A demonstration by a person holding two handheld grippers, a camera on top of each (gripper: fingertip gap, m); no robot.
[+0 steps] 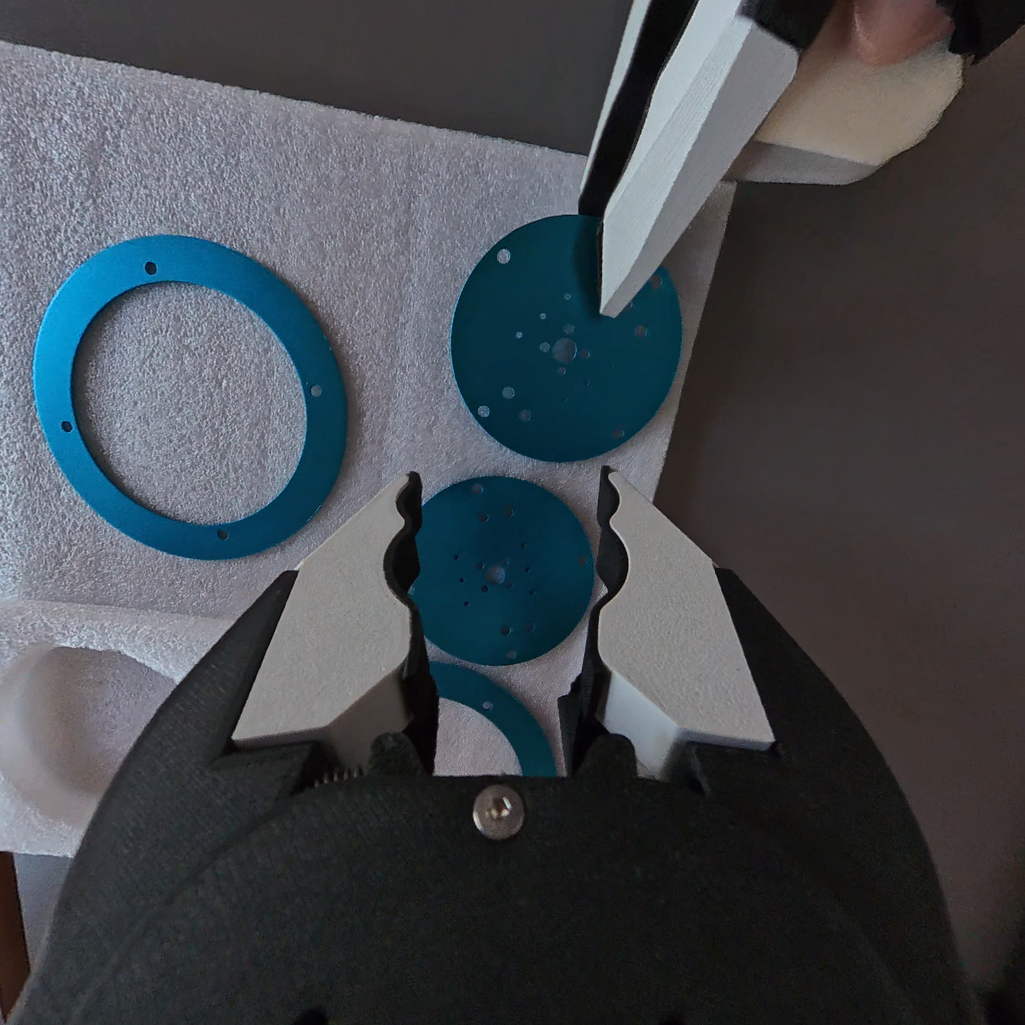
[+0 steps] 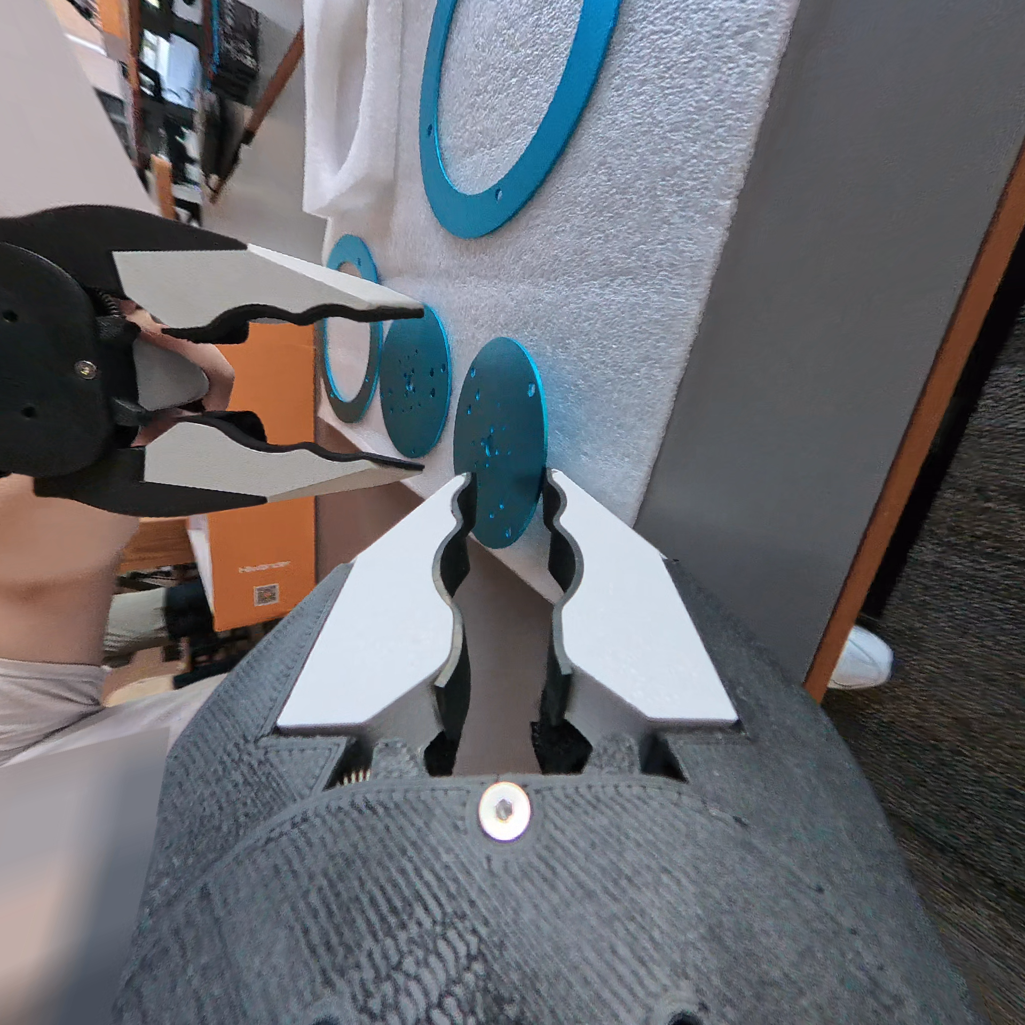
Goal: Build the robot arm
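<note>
1. The left gripper (image 1: 507, 480) hovers with jaws spread, straddling the smaller blue disc (image 1: 502, 568) on the white foam sheet (image 1: 222, 166).
2. The right gripper (image 2: 507, 477) (jaws also spread) reaches the edge of the larger blue disc (image 2: 499, 438); contact is unclear.
3. Only the right wrist view shows an orange box (image 2: 266, 471); the large blue ring (image 1: 188, 396) shows whole only in the left.

Left gripper (image 1: 507, 488) jaws apart over small blue disc (image 1: 502, 568) — foam sheet (image 1: 222, 166) beneath.

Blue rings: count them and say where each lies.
3. Big ring on the foam's left; medium ring beside the smaller disc; small ring past it. More may be hidden.
</note>
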